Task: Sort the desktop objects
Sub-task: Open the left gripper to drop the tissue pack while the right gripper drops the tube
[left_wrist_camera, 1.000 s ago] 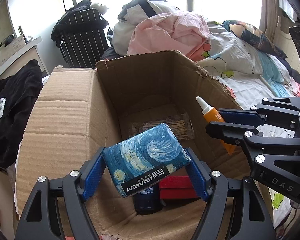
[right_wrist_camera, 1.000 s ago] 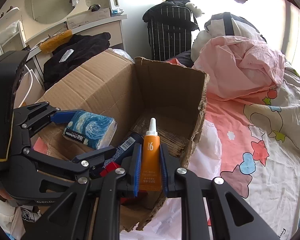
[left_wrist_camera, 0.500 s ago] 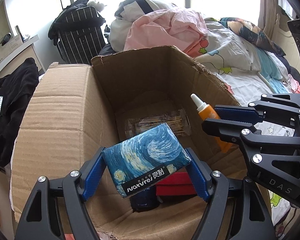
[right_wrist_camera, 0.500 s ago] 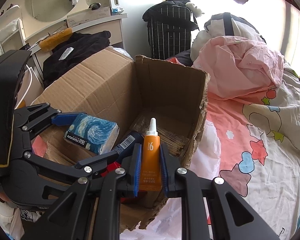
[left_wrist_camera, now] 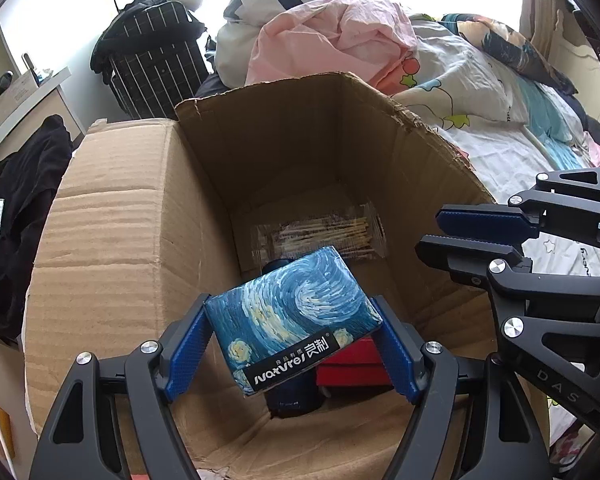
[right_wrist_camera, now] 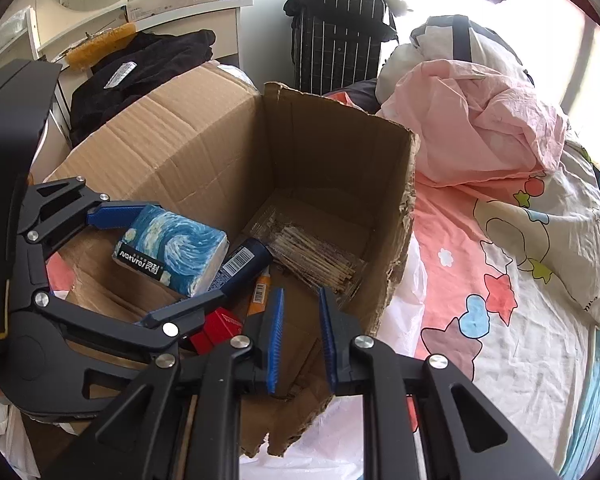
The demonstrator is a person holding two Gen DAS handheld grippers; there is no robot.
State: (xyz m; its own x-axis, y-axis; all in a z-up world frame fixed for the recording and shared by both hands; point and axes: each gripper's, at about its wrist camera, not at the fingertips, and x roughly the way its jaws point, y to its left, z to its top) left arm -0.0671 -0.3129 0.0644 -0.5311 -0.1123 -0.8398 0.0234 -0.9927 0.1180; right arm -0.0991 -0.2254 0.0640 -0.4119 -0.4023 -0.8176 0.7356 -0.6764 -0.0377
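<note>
My left gripper (left_wrist_camera: 294, 344) is shut on a blue swirl-patterned tissue pack (left_wrist_camera: 296, 318) and holds it above the open cardboard box (left_wrist_camera: 112, 240); the pack also shows in the right wrist view (right_wrist_camera: 172, 248). My right gripper (right_wrist_camera: 300, 336) is open and empty over the box's right side, seen in the left wrist view (left_wrist_camera: 456, 232). The orange tube (right_wrist_camera: 261, 288) lies in the box beside a dark blue bottle (right_wrist_camera: 244, 264), a red box (right_wrist_camera: 216, 330) and a bag of wooden sticks (right_wrist_camera: 316, 258).
The box sits on a bed with a cartoon-print sheet (right_wrist_camera: 500, 300) and a pink cloth pile (right_wrist_camera: 480, 120). A black striped suitcase (right_wrist_camera: 336, 48) stands behind. A desk with black clothes (right_wrist_camera: 140, 72) is at the left.
My right gripper opened and let go of the orange tube, which dropped into the box. My left gripper moved further over the box with the tissue pack.
</note>
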